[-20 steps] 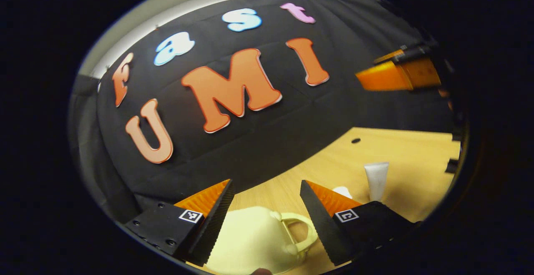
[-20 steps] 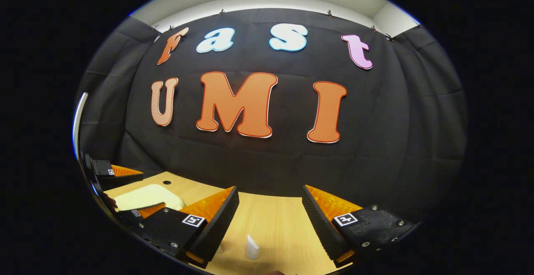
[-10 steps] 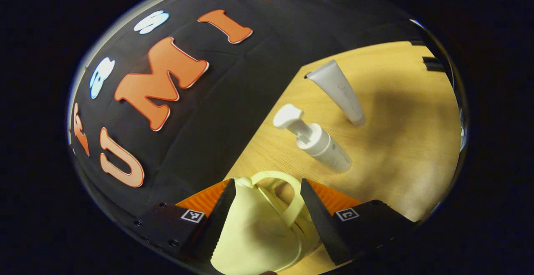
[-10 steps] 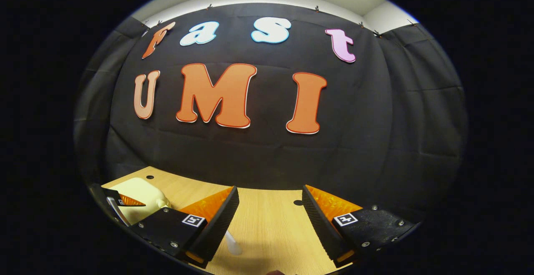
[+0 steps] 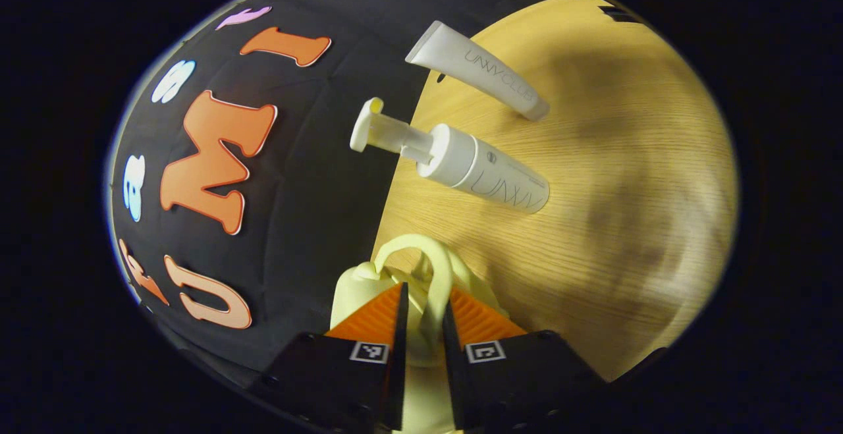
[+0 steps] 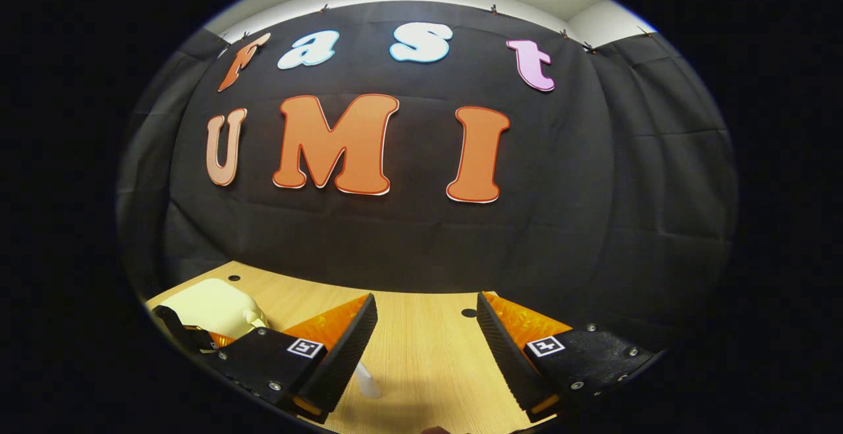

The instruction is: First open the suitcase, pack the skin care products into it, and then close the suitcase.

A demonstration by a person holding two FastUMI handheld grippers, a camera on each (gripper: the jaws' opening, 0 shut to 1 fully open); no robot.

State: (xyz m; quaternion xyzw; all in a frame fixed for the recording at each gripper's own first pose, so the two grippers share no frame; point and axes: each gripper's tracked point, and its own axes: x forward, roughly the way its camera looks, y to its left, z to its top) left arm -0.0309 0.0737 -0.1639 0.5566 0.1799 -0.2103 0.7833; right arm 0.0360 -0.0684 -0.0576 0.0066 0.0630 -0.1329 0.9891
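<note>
Left gripper view, pale yellow suitcase (image 5: 369, 289), looped handle (image 5: 431, 269) pinched by left claw (image 5: 423, 328)

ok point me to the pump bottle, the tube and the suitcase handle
pump bottle (image 5: 487, 174): left gripper view, on its white body, below the pump collar.
tube (image 5: 477, 72): left gripper view, on the middle of its white body.
suitcase handle (image 5: 438, 272): left gripper view, on the pale yellow loop just beyond the fingers.

Lettering on tube (image 5: 481, 72), lettering on pump bottle (image 5: 490, 176)

Tube (image 5: 477, 70) behind pump bottle (image 5: 484, 170), suitcase (image 5: 421, 289) nearest, seemingly.
</note>
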